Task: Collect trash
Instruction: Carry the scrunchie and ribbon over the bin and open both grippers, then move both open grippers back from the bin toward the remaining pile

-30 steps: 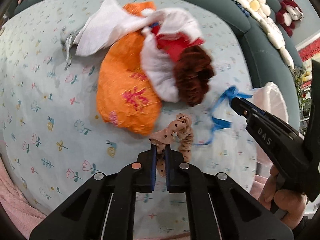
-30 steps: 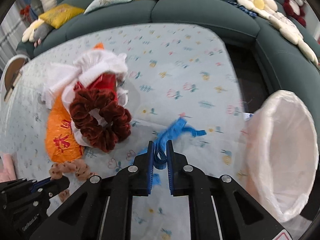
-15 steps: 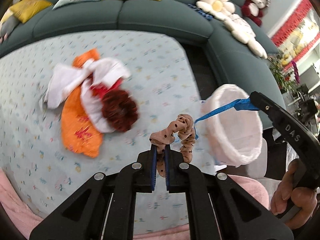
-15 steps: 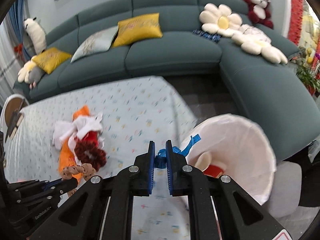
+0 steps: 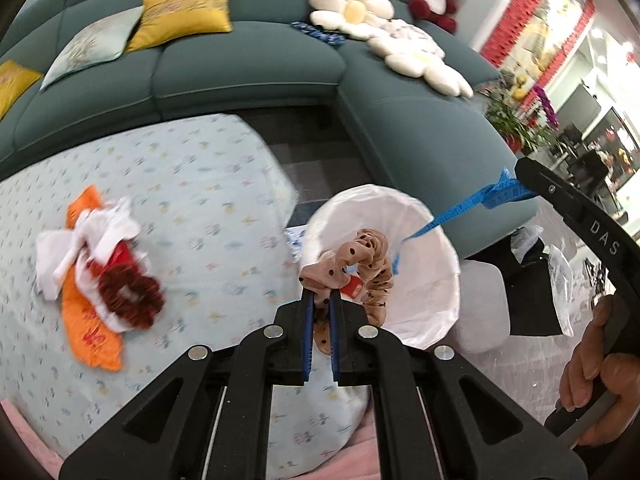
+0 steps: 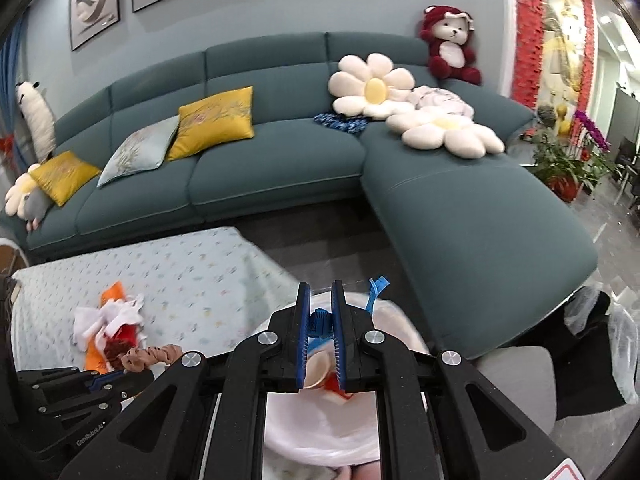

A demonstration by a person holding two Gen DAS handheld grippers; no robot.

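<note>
Between the narrow-set fingers of the left gripper [image 5: 320, 300] a tan dotted scrunchie [image 5: 362, 260] is pinched by one fold, its loop flopping just past the tips over the lined bin [image 5: 440, 280]; it looks light, soft and springy, best held by bunched cloth. Further right, the right gripper [image 6: 321, 326] clamps a thin blue ribbon [image 6: 376, 286] above that bin, limp, weightless-looking and, I'd guess, liable to slip or cling.
</note>
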